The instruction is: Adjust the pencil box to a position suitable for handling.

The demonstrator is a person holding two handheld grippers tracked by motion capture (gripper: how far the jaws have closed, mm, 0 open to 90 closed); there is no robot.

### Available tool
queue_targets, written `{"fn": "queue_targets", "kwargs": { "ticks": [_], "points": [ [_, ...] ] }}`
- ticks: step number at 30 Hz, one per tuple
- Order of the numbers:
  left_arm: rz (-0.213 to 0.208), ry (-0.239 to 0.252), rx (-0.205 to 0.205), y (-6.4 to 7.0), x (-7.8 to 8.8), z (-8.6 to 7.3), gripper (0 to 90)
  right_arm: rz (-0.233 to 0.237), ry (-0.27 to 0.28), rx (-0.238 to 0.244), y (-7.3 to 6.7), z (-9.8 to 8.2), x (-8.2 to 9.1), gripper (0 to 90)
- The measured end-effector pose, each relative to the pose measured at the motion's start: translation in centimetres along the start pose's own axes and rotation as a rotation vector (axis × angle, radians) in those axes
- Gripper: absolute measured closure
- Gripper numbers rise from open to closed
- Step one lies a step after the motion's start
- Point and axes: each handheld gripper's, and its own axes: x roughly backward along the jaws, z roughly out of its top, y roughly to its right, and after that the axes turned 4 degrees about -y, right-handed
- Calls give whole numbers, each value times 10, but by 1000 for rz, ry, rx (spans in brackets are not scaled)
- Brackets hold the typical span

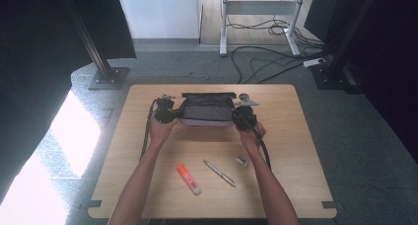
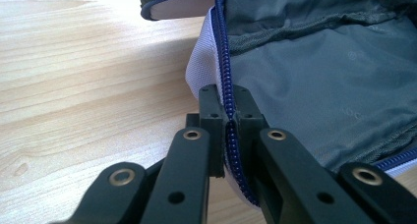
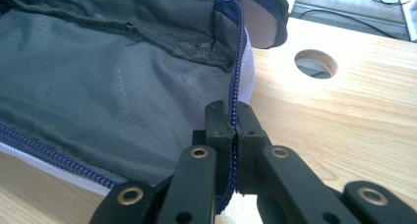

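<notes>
An open pencil case [image 1: 207,109] with grey lining and a blue zipper lies at the table's far middle. My left gripper [image 1: 170,115] is shut on the case's left rim; in the left gripper view the jaws pinch the blue zipper edge [image 2: 227,94] of the pencil case [image 2: 314,81]. My right gripper [image 1: 241,115] is shut on the right rim; in the right gripper view its jaws clamp the zipper edge [image 3: 238,81] of the pencil case [image 3: 98,76]. Nearer the front lie an orange highlighter [image 1: 189,178], a silver pen [image 1: 220,173] and a small eraser [image 1: 241,161].
The wooden table [image 1: 148,151] has a round hole [image 3: 316,63] beside the case's right end and notches at its front corners. Black stand bases and cables sit on the floor behind the table.
</notes>
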Motion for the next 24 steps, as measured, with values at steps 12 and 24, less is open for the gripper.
{"fn": "queue_targets", "kwargs": {
  "ticks": [12, 24],
  "points": [
    [-14, 24, -15, 7, 16, -6, 867, -1, 34, 25, -4, 2, 19, 867],
    [-15, 30, -18, 5, 24, -9, 868, 10, 46, 32, -9, 2, 24, 867]
  ]
}}
